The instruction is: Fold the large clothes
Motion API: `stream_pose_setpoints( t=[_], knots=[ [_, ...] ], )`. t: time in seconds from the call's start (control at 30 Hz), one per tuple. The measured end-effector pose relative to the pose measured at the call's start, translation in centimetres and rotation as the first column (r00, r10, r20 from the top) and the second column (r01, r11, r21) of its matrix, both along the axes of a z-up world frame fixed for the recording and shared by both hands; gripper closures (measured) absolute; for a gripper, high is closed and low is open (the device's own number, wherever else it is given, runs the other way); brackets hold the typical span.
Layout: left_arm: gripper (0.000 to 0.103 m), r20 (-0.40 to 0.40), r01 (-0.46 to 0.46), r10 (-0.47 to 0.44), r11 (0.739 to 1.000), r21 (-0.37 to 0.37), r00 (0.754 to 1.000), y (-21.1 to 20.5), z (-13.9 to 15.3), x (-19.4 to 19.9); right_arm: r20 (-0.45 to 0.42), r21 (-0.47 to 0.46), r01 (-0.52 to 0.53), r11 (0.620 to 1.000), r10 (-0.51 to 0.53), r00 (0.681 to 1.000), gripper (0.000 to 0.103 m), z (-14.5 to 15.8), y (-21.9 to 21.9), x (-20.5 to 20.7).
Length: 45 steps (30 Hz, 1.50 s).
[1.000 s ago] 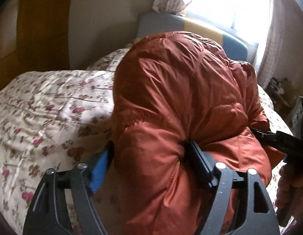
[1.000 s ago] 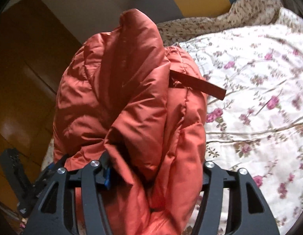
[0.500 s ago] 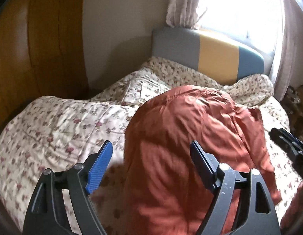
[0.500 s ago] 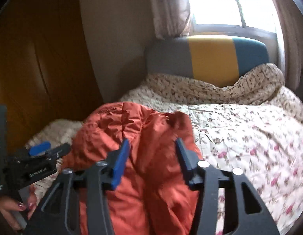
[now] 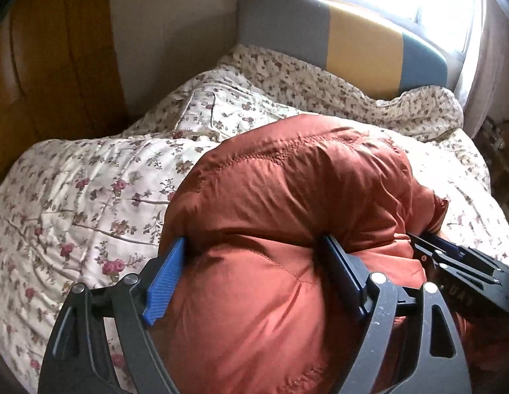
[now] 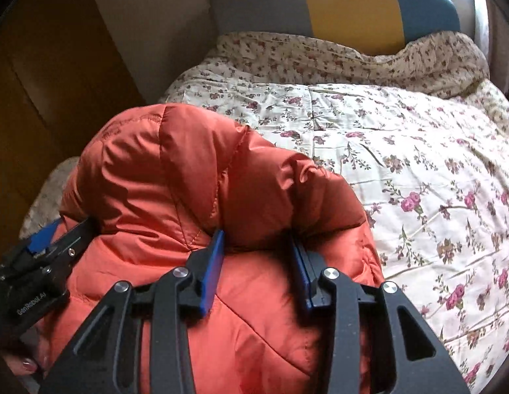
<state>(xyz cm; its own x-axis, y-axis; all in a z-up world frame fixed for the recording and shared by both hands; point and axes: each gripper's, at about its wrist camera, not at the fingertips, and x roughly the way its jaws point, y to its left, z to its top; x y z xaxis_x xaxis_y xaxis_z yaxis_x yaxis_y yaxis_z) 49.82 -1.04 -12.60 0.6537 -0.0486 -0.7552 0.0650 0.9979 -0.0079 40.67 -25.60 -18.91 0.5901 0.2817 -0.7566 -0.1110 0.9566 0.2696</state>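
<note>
One puffy jacket (image 5: 287,216), bundled, long axis crosswise on bed (image 5: 73,203).

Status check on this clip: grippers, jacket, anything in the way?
Left gripper wide, clamped on puffy jacket. Right gripper just closed further, pinching a fold of it. Jacket bunched on floral quilt. Nothing in the way.
</note>
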Motion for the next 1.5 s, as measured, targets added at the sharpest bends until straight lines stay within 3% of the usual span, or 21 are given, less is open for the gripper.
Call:
stream_pose_setpoints(
  t=[0.2,0.4,0.43,0.5,0.57,0.63,0.83,0.93,1.03,1.23,1.5],
  knots=[
    [0.019,-0.002,-0.008,0.008,1.0,0.0,1.0,-0.2,-1.0,0.5,0.019,-0.018,0.015,1.0,-0.014,1.0,0.065,-0.9,0.5,2.0],
    [0.017,0.043,-0.009,0.008,1.0,0.01,0.999,-0.4,-0.1,-1.0,0.055,-0.022,-0.001,1.0,0.003,0.998,0.064,-0.3,0.8,0.2],
    [0.008,0.051,-0.014,0.014,1.0,0.008,0.999,-0.2,0.2,-1.5,0.068,-0.032,-0.007,0.999,0.009,0.998,0.061,0.2,0.5,-0.3],
    [0.003,0.062,-0.049,0.049,0.999,0.001,0.997,0.2,1.0,-2.9,0.091,-0.031,0.006,0.999,-0.003,0.996,0.049,1.3,0.1,-1.8],
    [0.003,0.065,-0.067,0.068,0.998,-0.018,0.996,0.8,1.7,-4.5,0.116,-0.007,0.021,1.0,-0.02,0.993,0.036,2.4,-0.5,-3.3],
    [0.003,0.068,-0.098,0.099,0.995,-0.018,0.993,1.3,2.1,-6.4,0.133,0.022,0.014,1.0,-0.017,0.991,0.034,3.6,-1.0,-5.1],
    [0.003,0.119,-0.144,0.143,0.99,-0.006,0.982,2.1,2.7,-12.5,0.182,0.022,0.007,1.0,-0.011,0.983,0.011,5.7,-1.6,-12.2],
    [0.003,0.126,-0.176,0.17,0.984,0.04,0.977,2.0,2.6,-15.6,0.206,0.016,0.007,1.0,-0.01,0.979,0.002,6.1,-1.6,-15.3],
    [0.003,0.141,-0.183,0.174,0.982,0.054,0.975,1.9,2.8,-18.3,0.223,-0.002,0.005,1.0,-0.005,0.975,0.002,6.4,-1.5,-18.1],
    [0.003,0.144,-0.186,0.184,0.982,0.001,0.972,2.7,3.5,-22.1,0.245,-0.035,0.044,0.998,-0.034,0.969,0.002,5.6,-1.3,-22.9],
    [0.003,0.174,-0.182,0.175,0.983,0.027,0.969,2.6,3.7,-25.5,0.258,-0.031,0.055,0.998,-0.045,0.965,0.002,5.3,-1.4,-25.8]
  ],
)
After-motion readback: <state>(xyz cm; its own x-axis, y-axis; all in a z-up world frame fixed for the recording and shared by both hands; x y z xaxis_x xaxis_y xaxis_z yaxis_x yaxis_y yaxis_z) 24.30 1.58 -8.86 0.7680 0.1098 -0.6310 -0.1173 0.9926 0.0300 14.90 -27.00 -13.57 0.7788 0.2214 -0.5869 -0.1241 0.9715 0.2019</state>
